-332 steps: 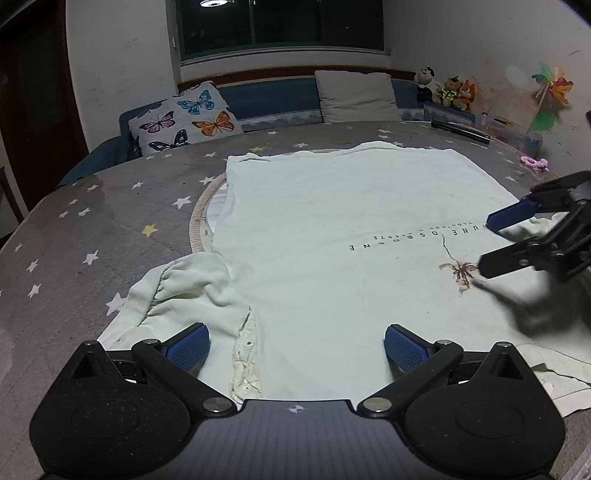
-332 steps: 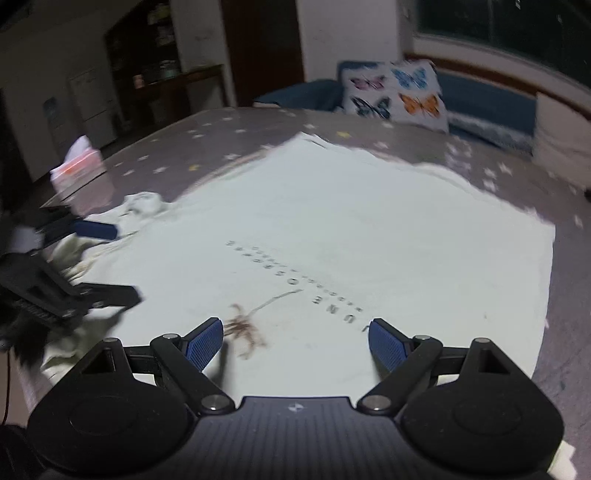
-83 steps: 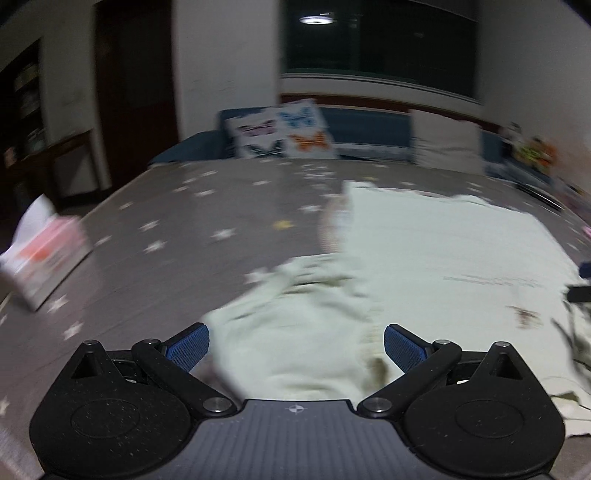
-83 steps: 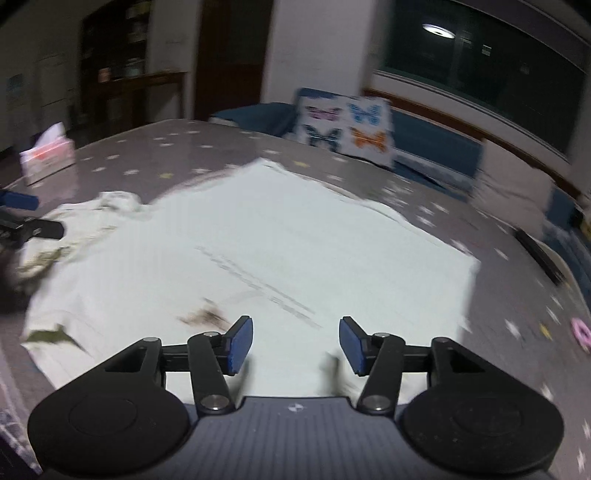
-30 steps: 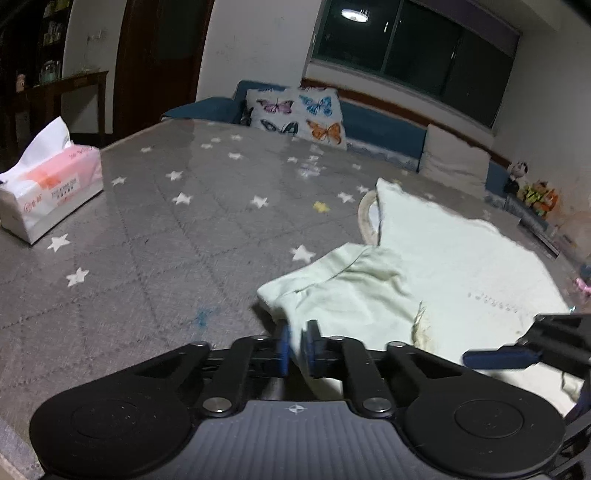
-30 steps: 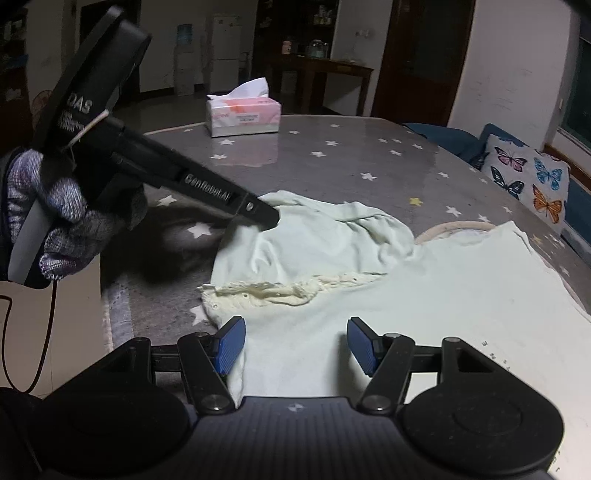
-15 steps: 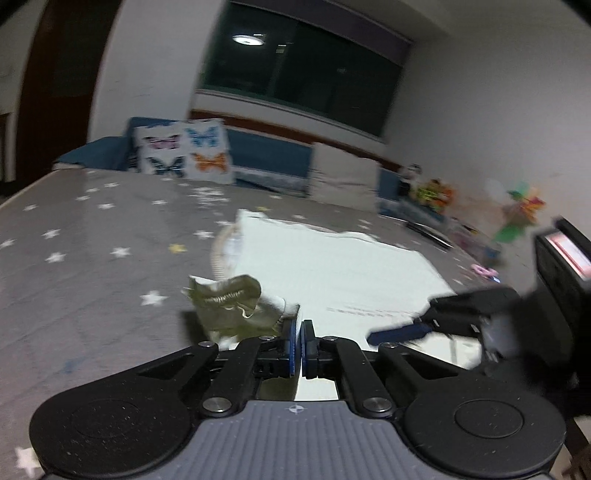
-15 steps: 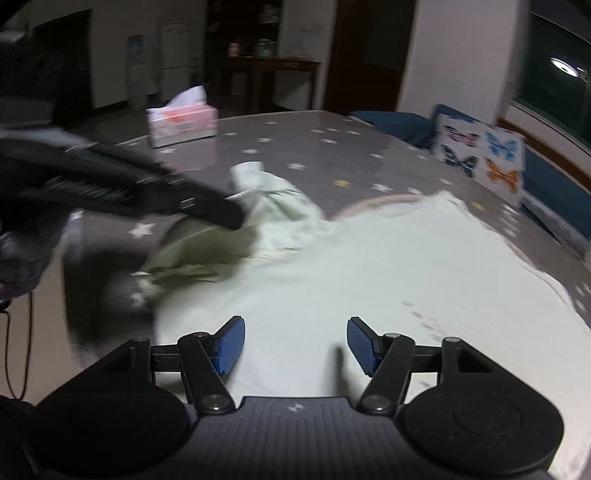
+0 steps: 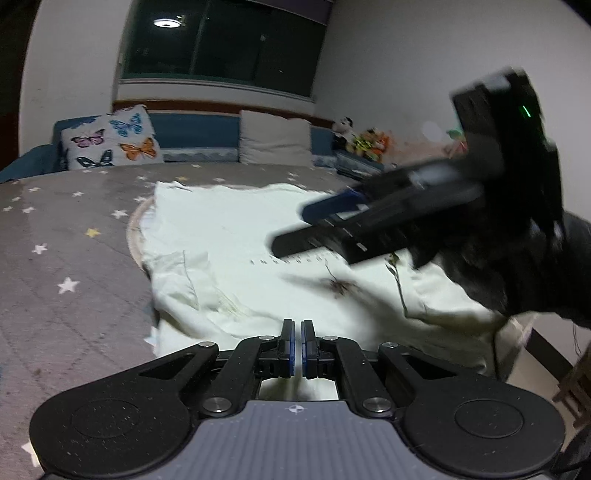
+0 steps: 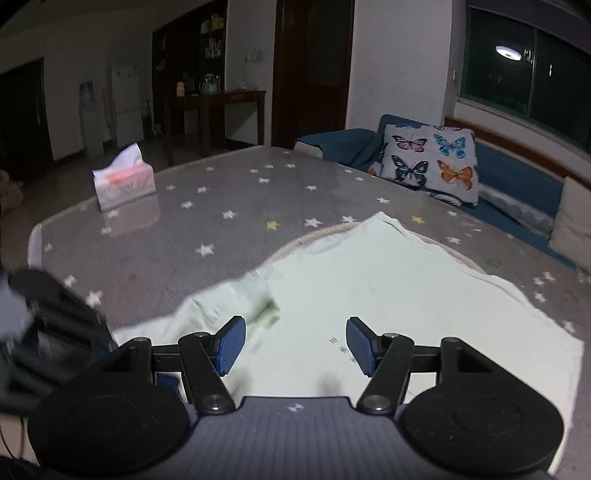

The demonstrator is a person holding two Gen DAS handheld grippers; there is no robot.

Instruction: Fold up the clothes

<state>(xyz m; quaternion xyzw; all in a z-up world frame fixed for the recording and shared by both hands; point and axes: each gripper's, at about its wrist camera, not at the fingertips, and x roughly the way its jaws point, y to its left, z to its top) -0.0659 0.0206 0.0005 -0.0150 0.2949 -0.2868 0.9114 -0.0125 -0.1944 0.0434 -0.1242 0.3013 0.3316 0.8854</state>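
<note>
Pale shirt (image 9: 236, 225) flat on table; left hand-held gripper (image 9: 294, 343) closed, empty; right hand-held gripper (image 10: 295, 345) open.

right claw (image 9: 325, 218) blurred; shirt (image 9: 240, 236) print unreadable.

Dim room, ceiling lamp (image 9: 168, 23) reflected in window; motion blur, fisheye edges.
</note>
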